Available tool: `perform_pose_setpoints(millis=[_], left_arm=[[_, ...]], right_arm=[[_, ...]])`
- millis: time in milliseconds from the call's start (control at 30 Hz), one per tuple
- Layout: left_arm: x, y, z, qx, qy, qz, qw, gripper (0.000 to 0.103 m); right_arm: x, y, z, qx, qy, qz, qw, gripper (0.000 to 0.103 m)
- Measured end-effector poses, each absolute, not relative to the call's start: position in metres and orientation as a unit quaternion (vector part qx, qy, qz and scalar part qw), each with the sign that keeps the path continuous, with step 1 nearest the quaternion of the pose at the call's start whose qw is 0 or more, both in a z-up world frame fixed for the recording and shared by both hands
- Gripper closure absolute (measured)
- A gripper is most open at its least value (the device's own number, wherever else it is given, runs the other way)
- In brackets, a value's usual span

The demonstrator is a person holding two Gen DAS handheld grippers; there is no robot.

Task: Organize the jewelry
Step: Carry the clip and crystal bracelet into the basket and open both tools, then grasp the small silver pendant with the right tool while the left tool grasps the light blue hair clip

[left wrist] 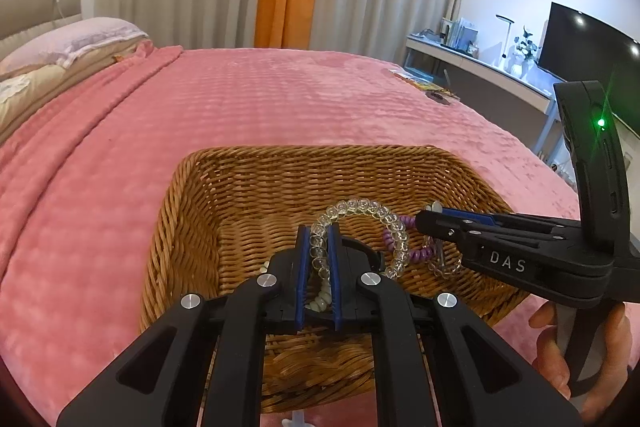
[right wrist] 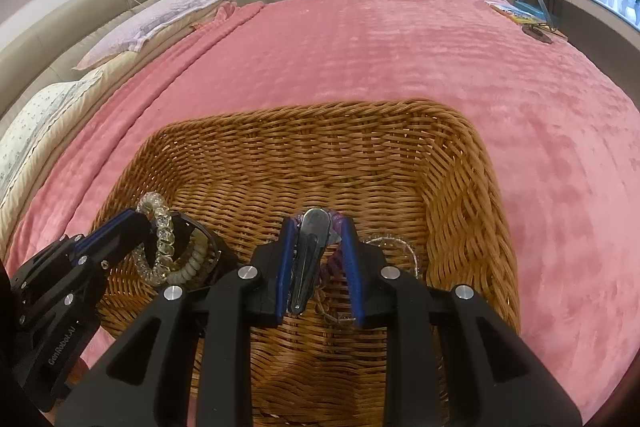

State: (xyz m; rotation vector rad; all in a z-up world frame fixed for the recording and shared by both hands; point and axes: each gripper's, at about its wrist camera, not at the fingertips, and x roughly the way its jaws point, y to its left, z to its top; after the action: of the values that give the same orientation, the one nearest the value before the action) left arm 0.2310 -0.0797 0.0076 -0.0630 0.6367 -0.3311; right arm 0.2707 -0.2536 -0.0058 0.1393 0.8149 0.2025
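The left claw [left wrist: 319, 247] is clamped on a clear beaded bracelet [left wrist: 362, 211] over the wicker basket [left wrist: 248, 183]; the right claw [right wrist: 318, 251] grips a silver hair clip [right wrist: 310, 247] with a purple coil band [right wrist: 332, 269] caught alongside. The likely trouble is tangling: bracelet and coil overlap near 3 o'clock in the left view, so releasing may drag one out. The clip's long axis runs 12 to 6, rounded end at 12, low inside the basket on the pink bed [right wrist: 440, 59].
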Motion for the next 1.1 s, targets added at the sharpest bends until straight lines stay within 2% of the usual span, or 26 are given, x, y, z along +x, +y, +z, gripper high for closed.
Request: perform_pose_setpoints(millis=[133, 200, 267, 367, 667, 767, 933, 1100], left_arm=[[0.230, -0.079, 0.008, -0.038, 0.313, -0.169, 0.934, 0.092], [0.229, -0.078, 0.009, -0.042, 0.313, -0.174, 0.933, 0.086], [0.225, -0.076, 0.011, -0.046, 0.307, -0.179, 0.933, 0.083], [0.214, -0.070, 0.019, -0.060, 0.295, -0.189, 0.935, 0.073], [0.155, -0.038, 0.064, -0.081, 0.251, -0.204, 0.943, 0.073], [0.124, -0.024, 0.083, -0.074, 0.231, -0.198, 0.950, 0.066], [0.082, -0.003, 0.101, -0.083, 0.213, -0.195, 0.954, 0.063], [0.053, 0.012, 0.097, -0.088, 0.216, -0.191, 0.954, 0.059]], right_arm=[[0.270, -0.255, -0.005, 0.075, 0.393, 0.104, 0.911, 0.081], [0.269, -0.260, -0.004, 0.087, 0.393, 0.111, 0.909, 0.073], [0.267, -0.267, -0.002, 0.105, 0.386, 0.114, 0.909, 0.058], [0.259, -0.274, 0.010, 0.120, 0.368, 0.117, 0.914, 0.057], [0.189, -0.265, 0.065, 0.096, 0.315, 0.131, 0.935, 0.057], [0.155, -0.256, 0.086, 0.079, 0.294, 0.136, 0.943, 0.057], [0.112, -0.245, 0.098, 0.058, 0.279, 0.135, 0.949, 0.057], [0.082, -0.235, 0.085, 0.044, 0.289, 0.140, 0.946, 0.057]])
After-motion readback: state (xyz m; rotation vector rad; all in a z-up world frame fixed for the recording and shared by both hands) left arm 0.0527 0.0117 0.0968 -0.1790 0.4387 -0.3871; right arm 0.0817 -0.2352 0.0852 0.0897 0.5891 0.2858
